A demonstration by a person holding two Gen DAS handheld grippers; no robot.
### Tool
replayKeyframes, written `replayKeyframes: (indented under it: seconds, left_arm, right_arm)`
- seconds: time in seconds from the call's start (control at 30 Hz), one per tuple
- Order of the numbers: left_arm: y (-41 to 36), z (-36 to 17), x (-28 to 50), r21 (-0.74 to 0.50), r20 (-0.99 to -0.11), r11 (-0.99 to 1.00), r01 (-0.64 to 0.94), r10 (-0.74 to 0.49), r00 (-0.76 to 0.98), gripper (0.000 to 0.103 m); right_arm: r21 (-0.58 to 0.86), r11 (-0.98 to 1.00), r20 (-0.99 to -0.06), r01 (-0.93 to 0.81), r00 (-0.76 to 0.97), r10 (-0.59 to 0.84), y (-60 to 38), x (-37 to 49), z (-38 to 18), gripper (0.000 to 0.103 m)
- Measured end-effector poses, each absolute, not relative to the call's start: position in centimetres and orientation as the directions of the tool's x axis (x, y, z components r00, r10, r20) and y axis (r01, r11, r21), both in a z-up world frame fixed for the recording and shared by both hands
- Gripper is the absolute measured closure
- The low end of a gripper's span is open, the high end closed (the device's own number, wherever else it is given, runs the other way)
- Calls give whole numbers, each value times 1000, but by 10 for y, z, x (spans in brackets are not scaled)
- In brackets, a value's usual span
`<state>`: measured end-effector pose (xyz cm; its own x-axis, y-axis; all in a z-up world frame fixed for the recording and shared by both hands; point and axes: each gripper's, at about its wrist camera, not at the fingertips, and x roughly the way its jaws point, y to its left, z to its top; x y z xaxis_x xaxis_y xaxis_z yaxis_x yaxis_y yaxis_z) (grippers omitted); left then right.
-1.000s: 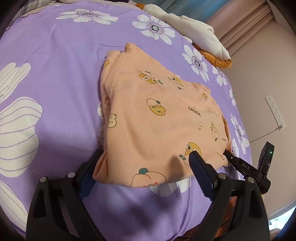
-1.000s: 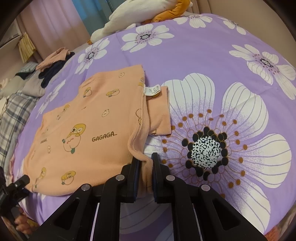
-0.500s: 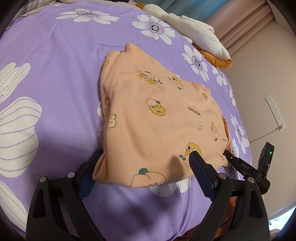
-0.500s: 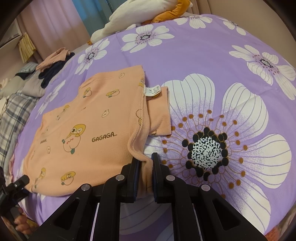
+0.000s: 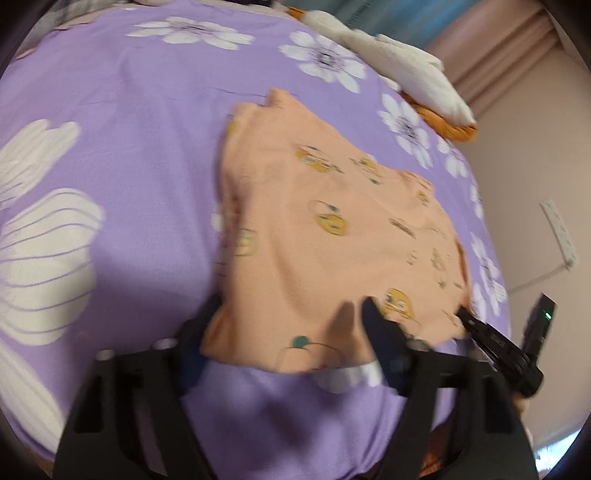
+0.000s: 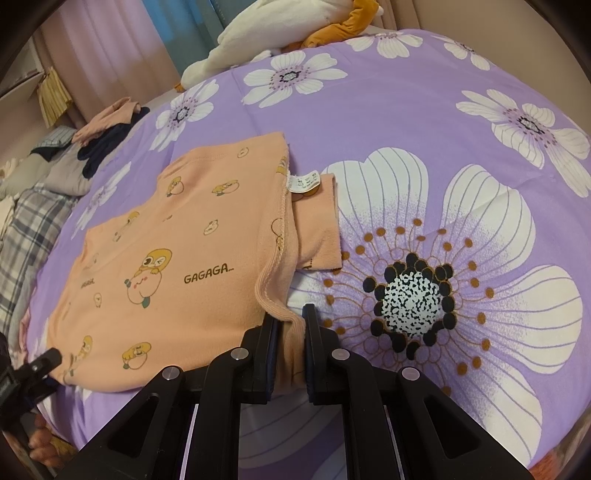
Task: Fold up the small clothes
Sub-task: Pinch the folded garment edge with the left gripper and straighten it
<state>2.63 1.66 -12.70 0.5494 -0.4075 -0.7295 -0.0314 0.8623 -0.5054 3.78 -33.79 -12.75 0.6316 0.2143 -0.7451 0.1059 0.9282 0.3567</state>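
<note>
A small peach shirt (image 6: pixel 177 266) with cartoon prints and "GAGAGA..." lies partly folded on the purple flowered bedspread (image 6: pixel 424 110). A sleeve and white label stick out at its right edge. My right gripper (image 6: pixel 290 325) is shut on the shirt's near hem corner. In the left wrist view the shirt (image 5: pixel 332 229) lies ahead, blurred. My left gripper (image 5: pixel 291 314) is open, its fingers astride the shirt's near edge, the left finger partly under the cloth. The right gripper (image 5: pixel 498 339) shows at the shirt's far right corner.
A white and orange plush toy (image 6: pixel 280 33) lies at the bed's far end. A pile of clothes (image 6: pixel 55 166) sits on the left side. A wall with a power strip (image 5: pixel 559 232) is beyond the bed's edge.
The left wrist view has turned blurred and shifted: my left gripper moves in on the shirt's near edge. The right gripper keeps its hold on the hem.
</note>
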Motion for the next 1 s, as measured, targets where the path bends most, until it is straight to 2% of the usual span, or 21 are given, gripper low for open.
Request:
replayKeyframes:
  seconds: [0.07, 0.2, 0.3, 0.47, 0.6, 0.73, 0.83, 1.0]
  left_arm:
    - [24, -129, 26, -499, -738, 864, -64, -385, 554, 64]
    - [40, -133, 25, -555, -730, 821, -129, -407, 550, 83]
    - [43, -130, 21, -582, -720, 800, -146, -424, 549, 89]
    - [31, -108, 11, -501, -737, 860, -102, -361, 572, 91]
    - [31, -106, 9, -526, -739, 847, -77, -410, 535, 91]
    - [34, -124, 13, -519, -772, 847, -116, -406, 490, 90]
    - [35, -128, 15, -520, -777, 846, -121, -409, 478, 87]
    - [34, -128, 18, -521, -777, 846, -114, -415, 473, 84]
  right_arm:
    - [354, 929, -743, 106, 635, 211, -337, 37, -127, 95]
    - [343, 933, -741, 105, 641, 200, -335, 34, -127, 95]
    - [359, 928, -732, 97, 647, 215, -335, 33, -124, 95]
    - [407, 908, -676, 99, 702, 226, -342, 24, -108, 97]
    - [400, 911, -635, 97, 747, 199, -343, 15, -88, 97]
    - [333, 933, -694, 136, 705, 145, -337, 24, -102, 97]
    - [347, 922, -756, 175, 633, 165, -342, 36, -129, 97]
    - [347, 922, -758, 171, 630, 169, -346, 42, -129, 97]
